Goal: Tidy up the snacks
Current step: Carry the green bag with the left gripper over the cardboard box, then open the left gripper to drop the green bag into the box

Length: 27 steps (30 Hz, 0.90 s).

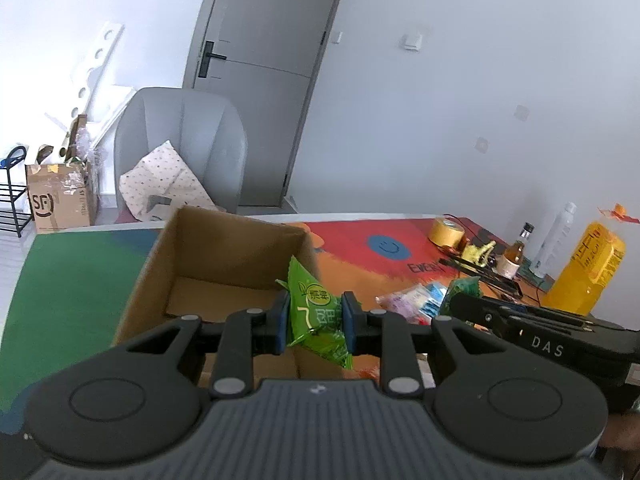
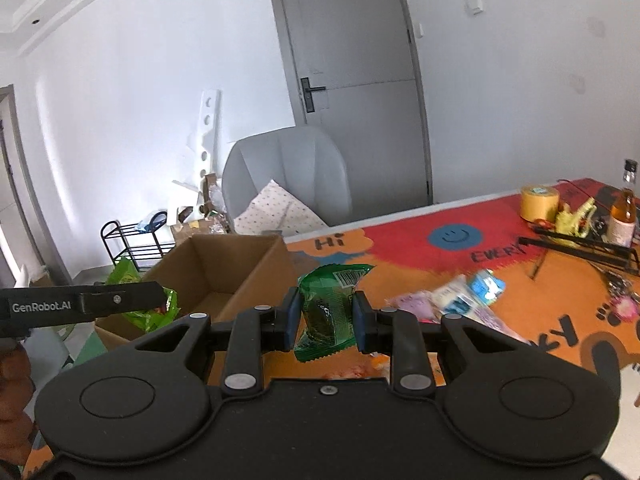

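Both claws were clamped on snack packs: left claw (image 1: pixel 315 323) on a light green packet (image 1: pixel 316 316), right claw (image 2: pixel 326 317) on a dark green packet (image 2: pixel 329 312). The open cardboard box (image 1: pixel 224 256) sat on the counter (image 2: pixel 400 248) ahead-left of both. The left claw was nearer, its packet at the box's right wall; the right one was well short, over the mat.

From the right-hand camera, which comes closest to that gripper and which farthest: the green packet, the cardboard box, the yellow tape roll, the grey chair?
1. Green packet, clamped in the right gripper.
2. Cardboard box, just ahead, left.
3. Yellow tape roll, far right on the table.
4. Grey chair, beyond the table.
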### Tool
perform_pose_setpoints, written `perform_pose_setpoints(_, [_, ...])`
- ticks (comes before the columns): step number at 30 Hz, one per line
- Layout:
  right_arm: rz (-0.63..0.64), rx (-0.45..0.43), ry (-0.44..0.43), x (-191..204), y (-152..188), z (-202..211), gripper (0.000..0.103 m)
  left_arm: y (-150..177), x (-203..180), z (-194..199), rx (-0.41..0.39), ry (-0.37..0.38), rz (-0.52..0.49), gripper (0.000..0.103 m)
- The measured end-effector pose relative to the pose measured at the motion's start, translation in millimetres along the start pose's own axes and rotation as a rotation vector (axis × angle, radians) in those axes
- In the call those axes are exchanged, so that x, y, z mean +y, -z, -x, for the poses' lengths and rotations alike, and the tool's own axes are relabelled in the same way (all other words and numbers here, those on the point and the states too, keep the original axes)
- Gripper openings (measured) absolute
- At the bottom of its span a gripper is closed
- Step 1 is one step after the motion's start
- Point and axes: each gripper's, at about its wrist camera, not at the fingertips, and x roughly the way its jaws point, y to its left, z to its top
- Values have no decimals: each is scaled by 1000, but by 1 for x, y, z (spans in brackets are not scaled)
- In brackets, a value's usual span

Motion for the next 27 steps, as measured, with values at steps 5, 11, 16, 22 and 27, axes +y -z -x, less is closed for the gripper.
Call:
perform_pose_setpoints(5, [14,4,-24,14,-6,-11,25,-6,20,-4,-11,-29,34,25])
perform_pose_setpoints(11, [41,9,-54,30,-14,-21,25,-10,41,-11,-12,-60,73,25])
perform_pose_setpoints(16, [57,14,-80,44,-20,-32,25,-13,52,-18,1,-72,90,26])
perform_pose_setpoints(22, [70,24,-111,63,-23,-43,25,-12,59,-14,-8,-91,84,47])
perform_pose_setpoints(27, [62,25,-153,75,-28,-52,26,-12,63,-6,-35,-133,81,70])
